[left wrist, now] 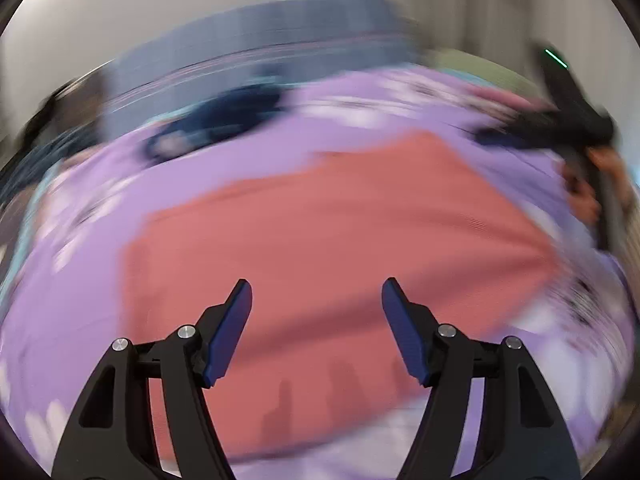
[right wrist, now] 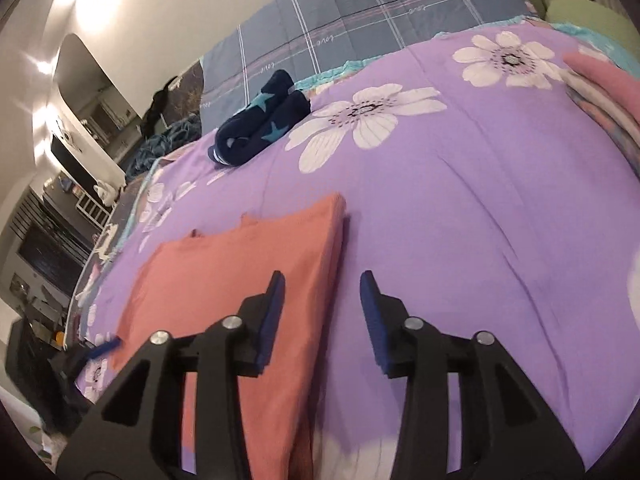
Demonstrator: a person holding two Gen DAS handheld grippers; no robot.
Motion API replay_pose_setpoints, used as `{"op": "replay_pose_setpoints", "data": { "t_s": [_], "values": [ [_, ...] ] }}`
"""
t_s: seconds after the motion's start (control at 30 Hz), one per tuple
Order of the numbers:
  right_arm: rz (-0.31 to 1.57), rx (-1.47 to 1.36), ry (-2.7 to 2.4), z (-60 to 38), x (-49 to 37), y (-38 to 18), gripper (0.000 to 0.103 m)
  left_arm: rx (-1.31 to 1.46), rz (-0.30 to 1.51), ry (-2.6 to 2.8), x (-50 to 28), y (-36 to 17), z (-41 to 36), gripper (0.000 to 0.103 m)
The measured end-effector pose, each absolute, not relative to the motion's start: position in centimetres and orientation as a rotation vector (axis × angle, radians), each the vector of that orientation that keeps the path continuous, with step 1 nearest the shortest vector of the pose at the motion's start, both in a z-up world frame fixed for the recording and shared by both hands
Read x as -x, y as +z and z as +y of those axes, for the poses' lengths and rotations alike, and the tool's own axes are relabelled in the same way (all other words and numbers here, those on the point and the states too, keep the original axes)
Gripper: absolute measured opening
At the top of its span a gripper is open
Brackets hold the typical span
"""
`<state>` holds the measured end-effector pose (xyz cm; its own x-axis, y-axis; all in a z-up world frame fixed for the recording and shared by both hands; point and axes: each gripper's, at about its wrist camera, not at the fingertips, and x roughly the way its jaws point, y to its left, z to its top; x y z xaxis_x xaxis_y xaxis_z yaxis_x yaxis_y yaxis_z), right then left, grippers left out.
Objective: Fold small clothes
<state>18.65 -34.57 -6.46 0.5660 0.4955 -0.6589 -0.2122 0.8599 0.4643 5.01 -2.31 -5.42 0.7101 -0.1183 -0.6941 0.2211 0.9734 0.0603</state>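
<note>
Both hand-held grippers, left and right, released. We note a salmon-pink garment, folded flat, rectangular, on the purple floral bedspread.

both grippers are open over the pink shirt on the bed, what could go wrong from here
1. The left view is smeared with motion blur, so the left gripper may come down off target on the pink shirt.
2. The right gripper hangs over the shirt's folded right edge, half above the purple bedspread; closing there could pinch the bedspread too.
3. The shirt lies in layers, so a shallow pinch might lift only the top one and undo the fold.
</note>
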Motion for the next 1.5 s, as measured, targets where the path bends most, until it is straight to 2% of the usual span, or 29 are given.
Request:
{"op": "replay_pose_setpoints", "data": {
  "t_s": [0.17,0.3,0.4,0.47,0.5,0.53,0.57,0.6,0.8,1.03,1.13,1.17,1.2,1.27,1.3,1.4,1.5],
  "values": [
    [0.927,-0.355,0.4,-33.0,-23.7,-7.7,0.045,0.11,0.795,-0.007,-10.8,-5.9,10.3,0.069],
    [0.977,-0.354,0.388,-31.9,-26.3,-9.0,0.046,0.211,0.817,-0.065,-15.5,-6.8,12.9,0.068],
    [0.974,-0.35,0.411,-31.5,-27.0,-9.2,0.046,0.163,0.883,-0.121,-19.2,-8.0,11.4,0.068],
    [0.975,-0.349,0.433,-31.3,-27.2,-9.2,0.029,0.136,0.944,-0.117,-21.3,-9.2,10.6,0.066],
    [0.983,-0.346,0.437,-31.2,-27.3,-9.3,0.024,0.14,0.973,-0.118,-22.3,-9.9,10.5,0.046],
    [0.992,-0.337,0.435,-31.1,-27.4,-9.4,0.015,0.154,0.985,-0.134,-22.9,-10.5,10.9,0.019],
    [0.992,-0.316,0.429,-30.9,-27.4,-9.4,0.007,0.173,0.981,-0.162,-23.2,-10.5,11.0,0.011],
    [0.989,-0.304,0.431,-30.8,-27.4,-9.4,0.006,0.164,0.958,-0.171,-23.2,-10.1,10.8,0.004],
    [0.809,-0.327,0.495,-31.2,-25.8,-5.8,0.005,0.067,0.801,-0.137,-19.0,-6.6,10.9,0.004],
    [0.953,-0.249,0.42,-29.1,-28.8,-10.6,0.009,-0.018,0.822,-0.015,-20.2,-8.8,11.8,0.005],
    [0.931,-0.309,0.443,-30.6,-28.2,-10.5,0.018,0.004,0.814,0.004,-19.7,-7.8,11.9,0.007],
    [0.925,-0.31,0.442,-31.0,-28.1,-10.3,0.019,-0.014,0.807,0.004,-19.2,-7.2,11.2,0.009],
    [0.913,-0.299,0.439,-31.5,-27.9,-10.0,0.019,-0.032,0.799,-0.004,-19.1,-6.9,10.3,0.015],
    [0.905,-0.297,0.452,-32.3,-27.8,-9.7,0.02,-0.059,0.781,-0.075,-17.7,-5.6,6.9,0.029],
    [0.906,-0.307,0.471,-32.7,-27.8,-9.8,0.02,-0.076,0.78,-0.145,-16.7,-5.1,4.0,0.04],
    [0.921,-0.342,0.521,-33.6,-27.6,-10.4,0.02,-0.129,0.787,-0.348,-13.8,-4.7,-3.4,0.041],
    [0.944,-0.401,0.583,-34.5,-26.5,-10.6,0.021,-0.215,0.784,-0.578,-9.5,-5.2,-12.9,0.05]
  ]
}}
